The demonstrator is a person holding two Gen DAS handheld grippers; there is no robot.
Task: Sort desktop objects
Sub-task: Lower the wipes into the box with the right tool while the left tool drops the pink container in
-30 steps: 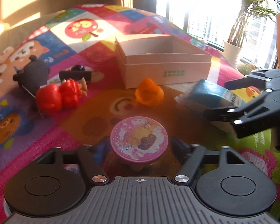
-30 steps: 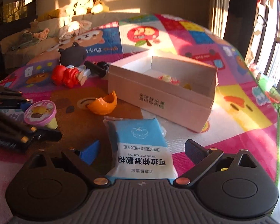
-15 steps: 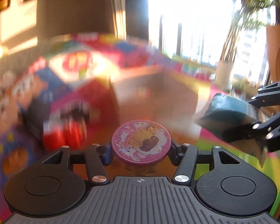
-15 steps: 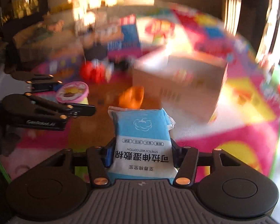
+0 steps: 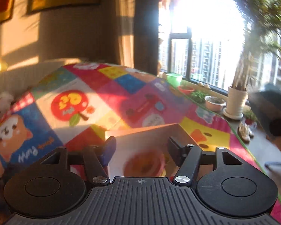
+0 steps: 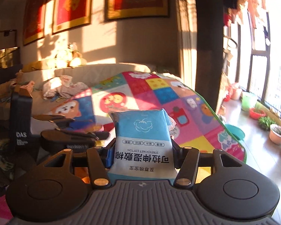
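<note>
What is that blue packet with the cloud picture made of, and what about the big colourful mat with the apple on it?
The blue packet with the cloud picture looks like thin, soft plastic film: it has a slight sheen, and its top edge crinkles. Its print reads "stretch wet cotton", so probably cotton wipes inside. The colourful patchwork mat looks like smooth printed foam or vinyl; it lies flat and catches the sunlight, but I can't be sure.

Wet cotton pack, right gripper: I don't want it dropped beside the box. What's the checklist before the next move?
1. Right gripper shut on the wet cotton pack: ok.
2. Pack lifted off the mat: ok.
3. Box under the pack: cannot tell; only the left wrist view shows it.
4. Left gripper jaws opening, blurred pink cup free between them: ok.
5. Left gripper clear of the box: not ok; it hangs over it.
</note>
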